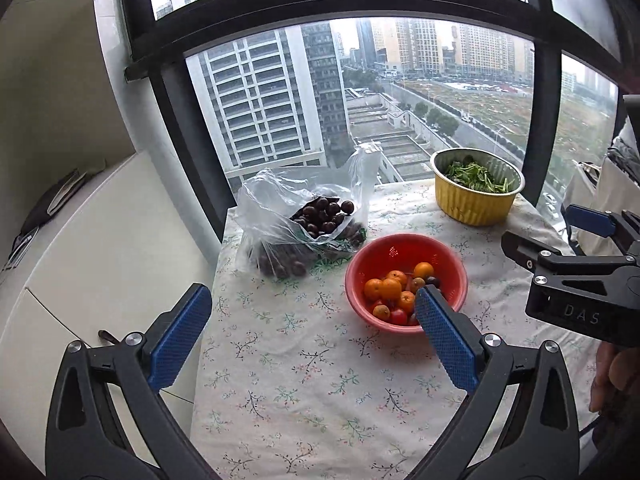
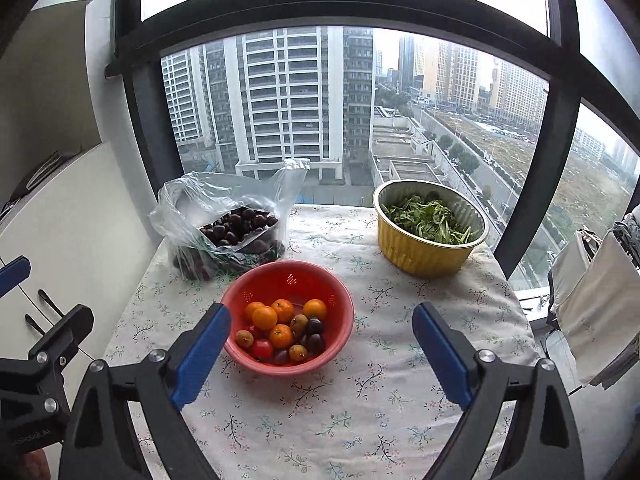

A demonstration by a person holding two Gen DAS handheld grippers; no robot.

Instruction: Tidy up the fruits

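Left wrist view. The left gripper (image 1: 314, 312) stood with its jaws wide apart and nothing between them, above a table (image 1: 320, 400) covered in a floral cloth. A red colander bowl (image 1: 404, 256) held small oranges (image 1: 386, 286) and darker fruits; the right blue pad overlapped its near rim. Behind it to the left lay a clear plastic bag (image 1: 280, 216) of dark round fruits. A yellow foil bowl (image 1: 476, 200) of green leaves stood by the window. The right gripper (image 1: 560, 236) entered from the right edge, jaws parted.

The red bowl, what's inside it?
The red bowl holds small oranges, a red tomato, dark plums and little brownish fruits. Anything underneath that pile is covered.
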